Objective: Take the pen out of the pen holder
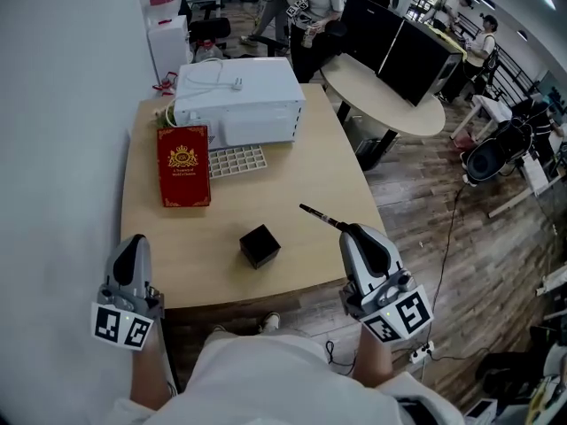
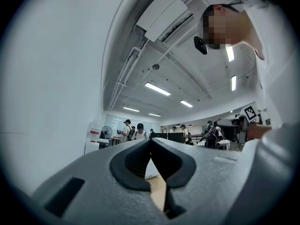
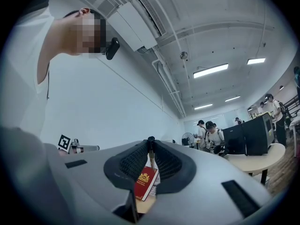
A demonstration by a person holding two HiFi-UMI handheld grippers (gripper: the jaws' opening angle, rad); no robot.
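A small black cube pen holder (image 1: 260,245) stands on the wooden table (image 1: 292,180) near its front edge. Right of it, my right gripper (image 1: 348,228) is shut on a dark pen (image 1: 319,215), which points up and to the left, clear of the holder. In the right gripper view the pen (image 3: 151,147) shows as a thin dark tip pinched between the pads. At the table's front left corner, my left gripper (image 1: 135,240) is shut, its jaw tips meeting with nothing between them (image 2: 150,140). It is well away from the holder.
A red book (image 1: 183,166) lies at the back left of the table. Behind it are a white machine (image 1: 239,100) and a pale grid tray (image 1: 235,160). A round table (image 1: 381,91), dark cabinets and several people stand beyond.
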